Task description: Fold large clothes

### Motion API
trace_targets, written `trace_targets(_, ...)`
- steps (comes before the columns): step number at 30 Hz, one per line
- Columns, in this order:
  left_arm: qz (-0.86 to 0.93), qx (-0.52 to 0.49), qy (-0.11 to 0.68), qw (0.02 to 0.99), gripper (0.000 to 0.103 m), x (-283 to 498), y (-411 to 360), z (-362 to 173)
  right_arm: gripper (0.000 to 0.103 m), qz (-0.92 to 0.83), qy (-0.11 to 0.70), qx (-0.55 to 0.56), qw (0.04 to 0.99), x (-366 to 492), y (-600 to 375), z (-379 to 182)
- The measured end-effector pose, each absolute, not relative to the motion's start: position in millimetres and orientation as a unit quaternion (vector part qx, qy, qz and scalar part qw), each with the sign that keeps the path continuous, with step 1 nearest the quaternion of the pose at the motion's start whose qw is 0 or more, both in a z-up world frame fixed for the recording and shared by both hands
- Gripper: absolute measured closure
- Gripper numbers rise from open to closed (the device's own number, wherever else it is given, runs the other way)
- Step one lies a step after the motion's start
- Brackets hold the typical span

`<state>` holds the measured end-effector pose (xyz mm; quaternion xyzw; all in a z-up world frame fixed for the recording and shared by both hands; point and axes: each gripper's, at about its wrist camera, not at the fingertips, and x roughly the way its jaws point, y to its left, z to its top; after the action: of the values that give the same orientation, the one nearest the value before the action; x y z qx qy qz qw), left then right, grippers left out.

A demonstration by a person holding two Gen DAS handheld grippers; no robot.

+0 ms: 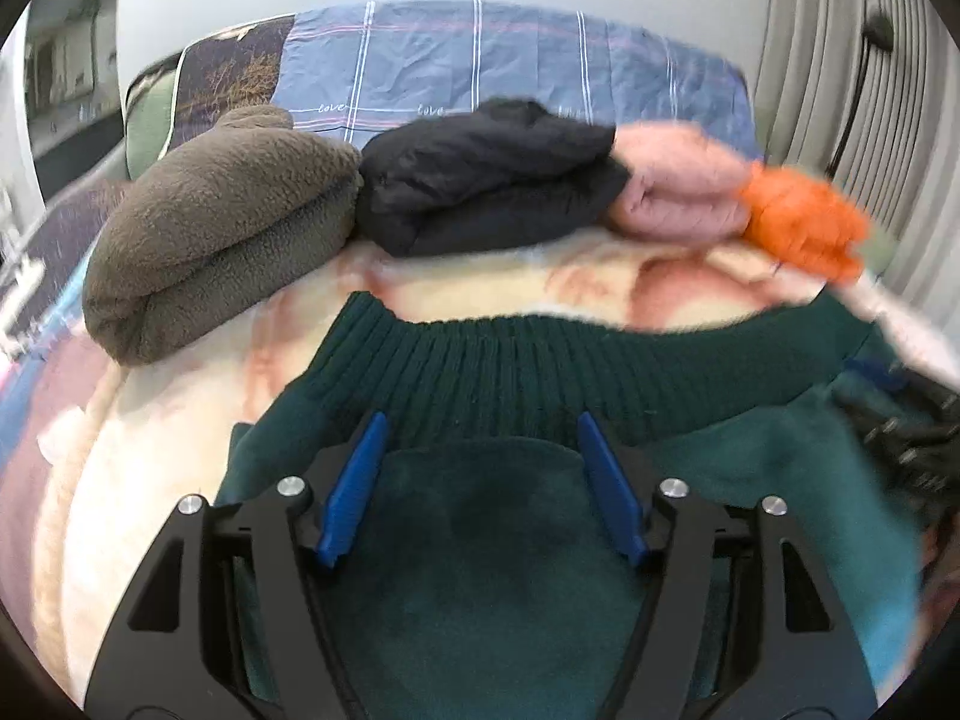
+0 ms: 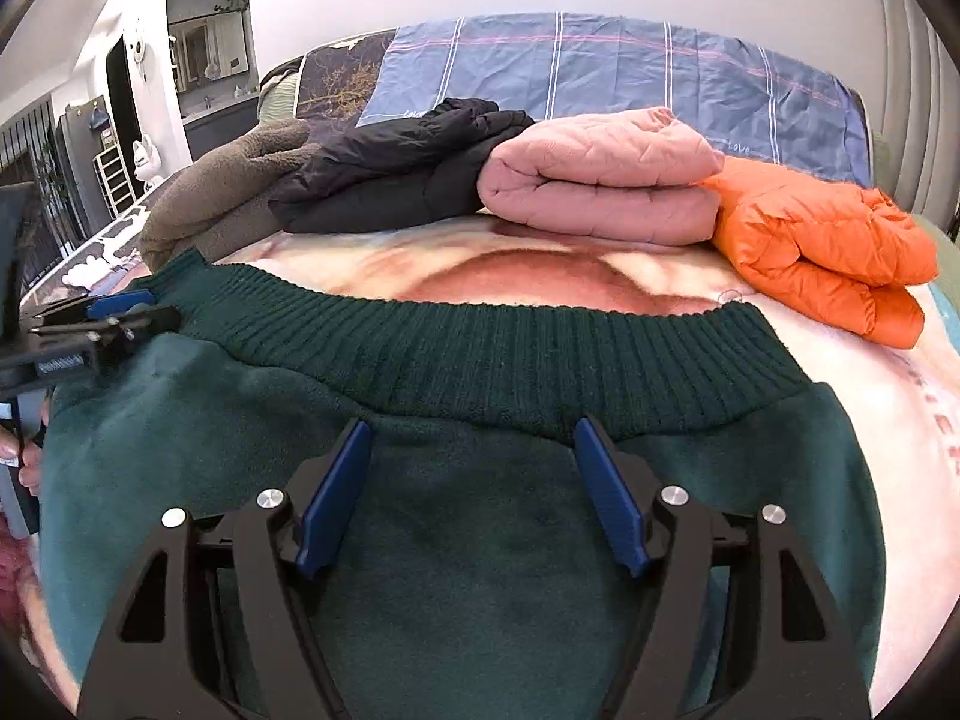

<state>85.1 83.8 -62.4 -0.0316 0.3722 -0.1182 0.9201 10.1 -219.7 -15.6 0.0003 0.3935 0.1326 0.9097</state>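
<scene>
Both tongs open over the dark green fleece sweater (image 2: 480, 540) on the bed.

The left tongs (image 1: 480, 426) and right tongs (image 2: 471, 432) stand wide, blue pads clear of cloth, tips just below the ribbed hem (image 2: 510, 354) at mid-frame; folded brown, black, pink and orange garments line the upper frame.

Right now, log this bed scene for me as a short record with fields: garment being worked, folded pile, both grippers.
garment: dark green sweater, flat on the blanket, ribbed hem away from the cameras
folded row, left to right: brown fleece, black jacket, pink quilted jacket, orange puffer jacket
left gripper: open over sweater
right gripper: open over sweater
</scene>
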Motion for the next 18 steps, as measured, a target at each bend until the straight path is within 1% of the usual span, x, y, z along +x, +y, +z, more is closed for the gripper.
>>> trace_targets(1,-0.127,-0.056,0.368,0.919,0.05,81.4,90.7,-56.5,0.02,0.125,0.401,0.018,0.907,4.7,-220.7,-6.4)
trace_targets(2,-0.135,-0.077,0.363,0.919,0.057,77.7,98.1,-49.9,0.017,0.115,0.398,0.036,0.909,-3.5,-221.2,5.1)
trace_targets(3,-0.139,-0.086,0.358,0.919,0.062,75.8,102.9,-45.1,0.017,0.119,0.384,0.049,0.914,-13.2,-219.9,17.3)
trace_targets(5,-0.139,-0.078,0.347,0.924,0.068,74.4,106.2,-36.5,0.017,0.157,0.344,0.051,0.924,-33.1,-207.3,41.4)
trace_targets(7,-0.128,-0.052,0.351,0.926,0.068,78.9,101.8,-37.8,0.017,0.171,0.317,0.075,0.93,-48.0,-195.1,52.3)
trace_targets(8,-0.119,-0.041,0.369,0.921,0.068,84.4,97.6,-45.7,0.017,0.181,0.315,0.096,0.927,-51.8,-190.7,50.5)
trace_targets(9,-0.112,-0.031,0.39,0.913,0.065,90.7,94.7,-56.8,0.017,0.184,0.323,0.113,0.921,-53.1,-187.3,45.9)
trace_targets(10,-0.11,-0.022,0.403,0.908,0.064,95.6,90.8,-71.1,0.018,0.182,0.344,0.132,0.912,-53.4,-182.2,34.4)
trace_targets(11,-0.116,-0.018,0.393,0.912,0.063,96.4,90.0,-82.7,0.031,0.179,0.366,0.135,0.903,-53.4,-176.7,21.9)
trace_targets(12,-0.119,-0.027,0.387,0.914,0.063,96.2,92.2,-87.1,0.057,0.156,0.413,0.107,0.891,-50.7,-165.4,-2.4)
trace_targets(13,-0.122,-0.04,0.391,0.911,0.063,97.3,95.3,-86.2,0.057,0.14,0.427,0.084,0.89,-50.9,-159.3,-18.2)
trace_targets(15,-0.125,-0.047,0.397,0.908,0.063,99.7,96.1,-86.0,0.058,0.131,0.397,0.034,0.908,-60.8,-148.3,-27.0)
trace_targets(18,-0.127,-0.048,0.396,0.908,0.063,100.3,95.9,-88.4,0.058,0.14,0.416,0.05,0.897,-54.7,-152.8,-23.4)
